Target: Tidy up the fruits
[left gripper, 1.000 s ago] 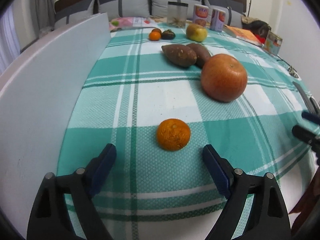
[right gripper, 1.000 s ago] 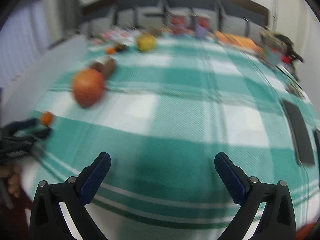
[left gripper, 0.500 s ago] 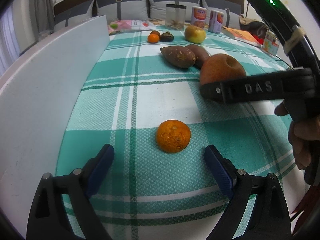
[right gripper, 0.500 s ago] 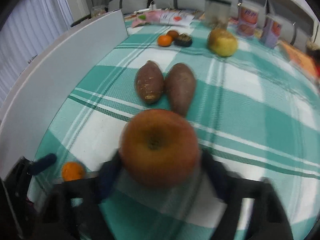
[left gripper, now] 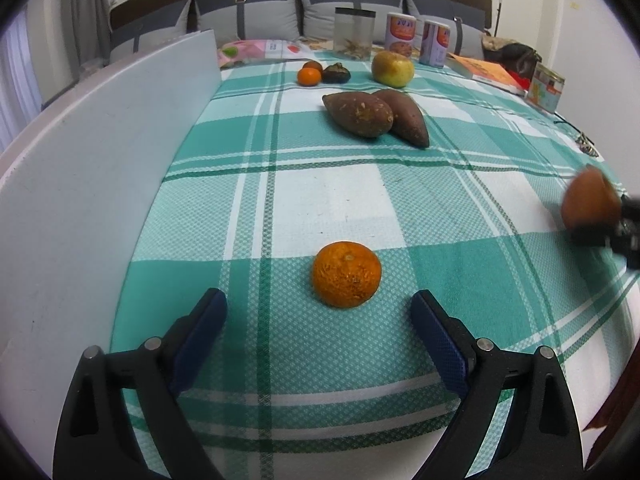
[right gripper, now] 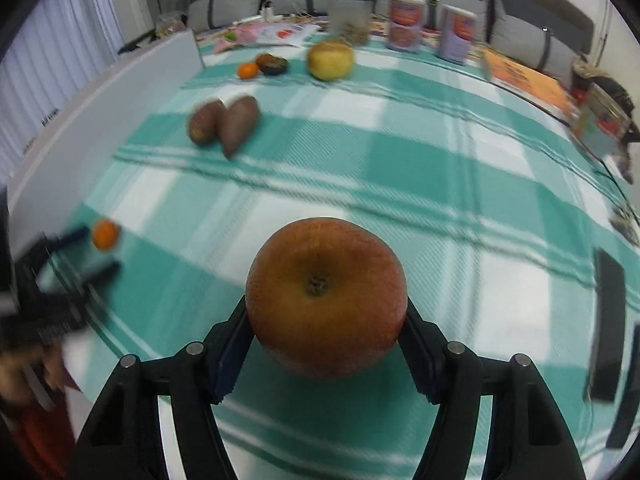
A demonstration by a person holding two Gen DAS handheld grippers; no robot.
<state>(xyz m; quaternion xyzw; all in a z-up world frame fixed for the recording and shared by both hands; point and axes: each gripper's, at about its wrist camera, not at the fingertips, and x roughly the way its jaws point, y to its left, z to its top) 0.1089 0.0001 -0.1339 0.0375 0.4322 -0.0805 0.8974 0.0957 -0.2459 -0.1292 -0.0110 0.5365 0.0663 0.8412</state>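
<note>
Right gripper (right gripper: 326,338) is clamping the big red apple (right gripper: 326,298): its two blue-padded fingers (right gripper: 230,358) are pressing on the left and right sides of the fruit, and the stem hollow of the apple is facing the camera. The apple is sitting between the pads above the green and white checked tablecloth (right gripper: 460,168); whether it is touching the cloth I cannot tell. In the left wrist view the same apple (left gripper: 590,200) is showing at the far right edge, blurred, with the dark body of the right gripper (left gripper: 612,232) just beside it.

Left gripper (left gripper: 320,320) is standing wide open, its fingers (left gripper: 204,328) well apart and touching nothing. It is pointing low along the table, and the mandarin (left gripper: 346,274) is lying on the cloth just in front of the gap between the pads, a little toward the right one. In the right wrist view this gripper (right gripper: 86,252) is appearing at the left edge with the mandarin (right gripper: 105,235) near its tips; a part of a hand is showing under it, but it is too blurred to describe.

Farther back two sweet potatoes (left gripper: 376,116) are lying side by side and touching each other. Behind them a yellow-green apple (left gripper: 392,69), a small orange (left gripper: 309,76) and a dark round fruit (left gripper: 336,73) are resting near the far edge. A white board (left gripper: 100,168) is standing along the left side of the table.
</note>
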